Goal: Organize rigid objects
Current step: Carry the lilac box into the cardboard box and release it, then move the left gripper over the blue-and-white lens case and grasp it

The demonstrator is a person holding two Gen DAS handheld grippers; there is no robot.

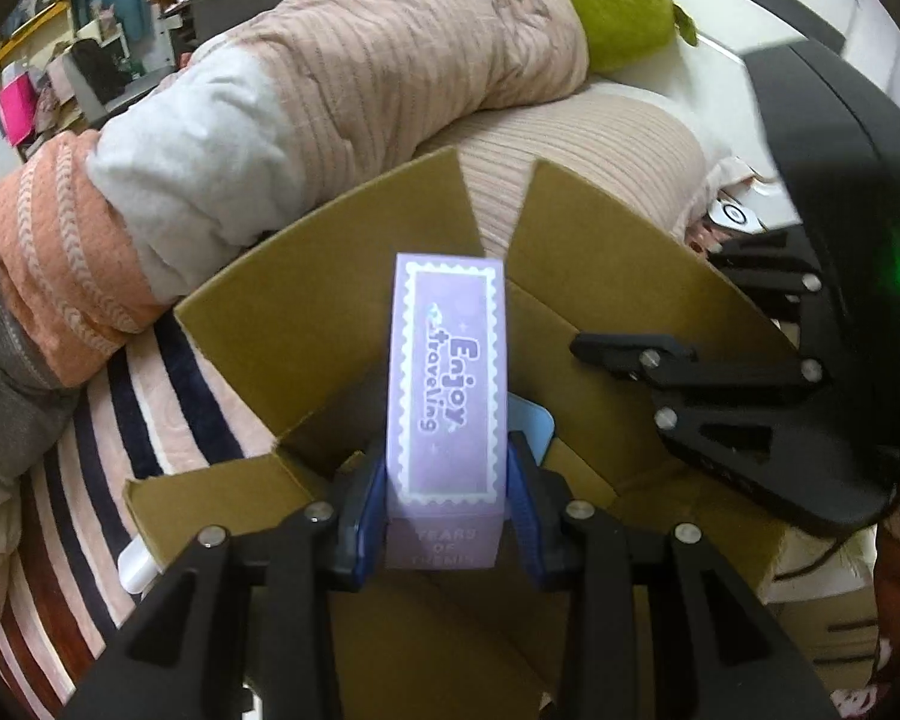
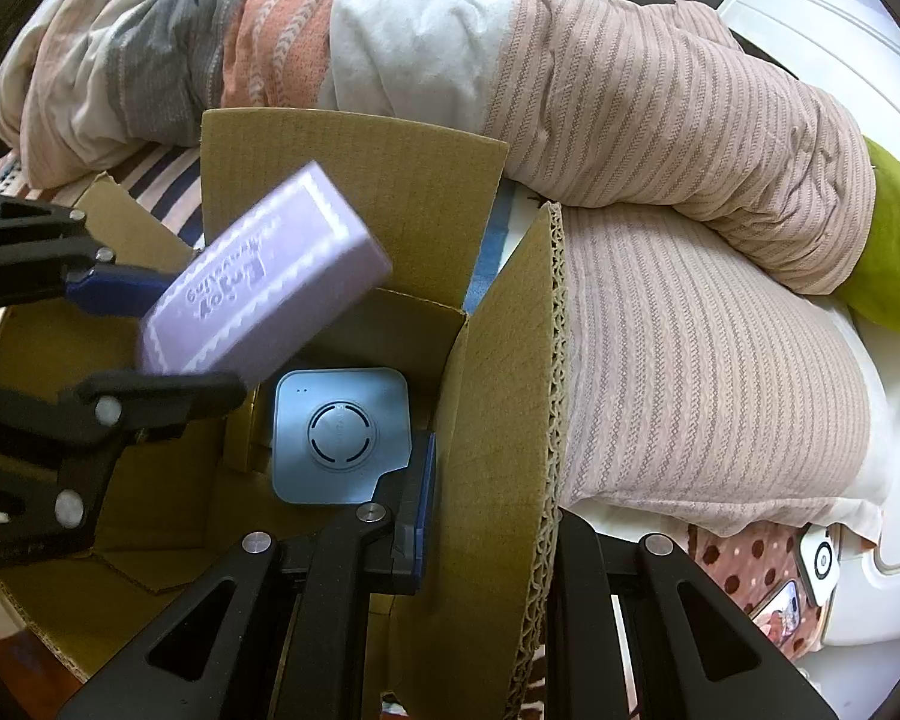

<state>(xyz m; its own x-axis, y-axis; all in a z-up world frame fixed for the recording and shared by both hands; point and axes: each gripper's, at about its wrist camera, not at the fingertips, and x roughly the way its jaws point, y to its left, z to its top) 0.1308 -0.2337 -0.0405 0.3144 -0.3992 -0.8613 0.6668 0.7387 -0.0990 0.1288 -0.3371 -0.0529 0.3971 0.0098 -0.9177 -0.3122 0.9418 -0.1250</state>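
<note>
left fingers clamping purple box over cardboard box, right fingers straddling its flap, spread

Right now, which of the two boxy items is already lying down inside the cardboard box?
The pale blue square device, flat on the cardboard box floor. The purple "Enjoy traveling" box is in the air, clamped in the left gripper.

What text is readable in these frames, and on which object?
"Enjoy traveling": long face of the purple rectangular cardboard box held in the left gripper, seen upside down in the right wrist view.
"YEARS OF": end face of the same box; the line below it is too faint to read.
Light blue square device inside the brown cardboard carton: circular mark only, any lettering too small to read.
</note>
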